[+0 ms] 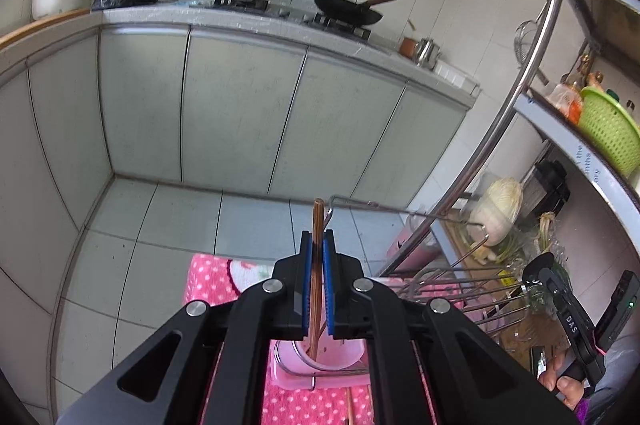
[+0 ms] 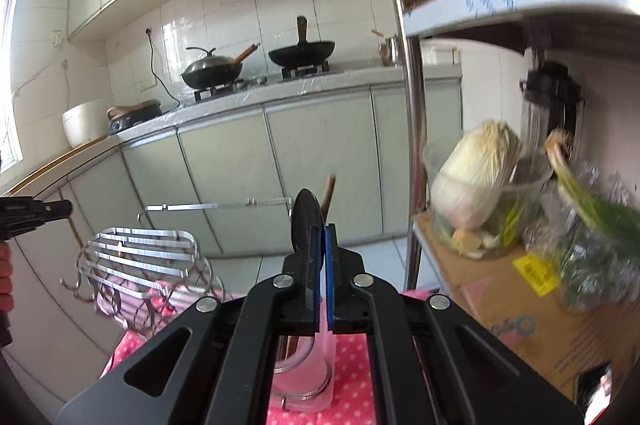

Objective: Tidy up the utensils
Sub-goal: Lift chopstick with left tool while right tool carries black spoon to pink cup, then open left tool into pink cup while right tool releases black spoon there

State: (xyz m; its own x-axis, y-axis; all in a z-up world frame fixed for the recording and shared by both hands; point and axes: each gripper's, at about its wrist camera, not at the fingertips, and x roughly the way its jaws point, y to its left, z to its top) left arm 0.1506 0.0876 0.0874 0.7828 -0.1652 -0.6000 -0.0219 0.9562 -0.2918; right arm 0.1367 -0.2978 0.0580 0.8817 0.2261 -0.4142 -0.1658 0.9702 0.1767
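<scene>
My left gripper [image 1: 318, 241] is shut on brown chopsticks [image 1: 318, 221]. Their tips stick out past the fingers and their lower ends reach into a translucent pink holder [image 1: 344, 353] below. My right gripper [image 2: 323, 229] is shut on a black spoon [image 2: 306, 221], whose head stands above the fingers, over the same pink holder [image 2: 320, 381]. Behind the spoon a brown stick tip [image 2: 330, 191] shows. In the left wrist view the right gripper [image 1: 548, 281] sits at the right, held by a hand. The left gripper [image 2: 52, 211] is at the far left of the right wrist view.
A steel wire rack [image 2: 140, 257] with hooks stands on a pink dotted cloth [image 2: 352, 357] beside the holder. One chopstick [image 1: 350, 405] lies on the cloth. A metal shelf post [image 2: 414, 145], a cabbage [image 2: 476, 177] and a cardboard box [image 2: 520, 305] are at the right. Cabinets and a stove with pans are behind.
</scene>
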